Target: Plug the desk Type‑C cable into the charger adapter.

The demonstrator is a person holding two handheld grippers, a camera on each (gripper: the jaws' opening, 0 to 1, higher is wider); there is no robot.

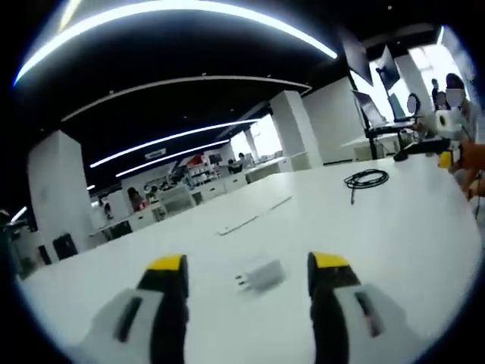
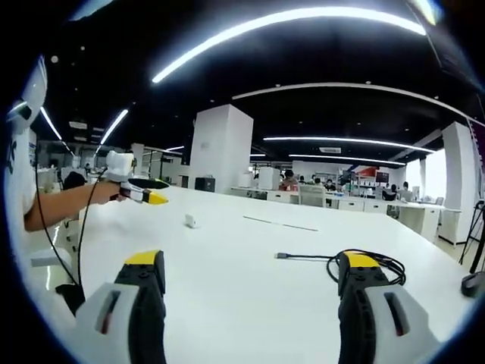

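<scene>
Between the left tongs (image 1: 248, 269), whose yellow-tipped jaws stand wide apart with nothing held, the white adapter (image 1: 260, 275) lies on the white tabletop (image 1: 394, 235), its prongs turned toward the left jaw, touching neither jaw. Farther ahead and to the right of those tongs, the black cable (image 1: 365, 180) lies coiled on the tabletop, one end trailing toward the tongs. Beyond the coil, at the far right, the right tongs (image 1: 447, 155) show small, with a hand behind them.

From the right gripper view, the left tongs (image 2: 148, 196) come in from the left, held by a hand (image 2: 106, 192) above the tabletop (image 2: 227, 265), and the adapter (image 2: 191, 221) lies a little to their right. The right tongs (image 2: 254, 277) are also wide open and empty. The cable (image 2: 364, 262) lies just beyond the right jaw, which covers part of the coil; its plug end (image 2: 283, 256) stretches left, ahead of the gap between the jaws.
</scene>
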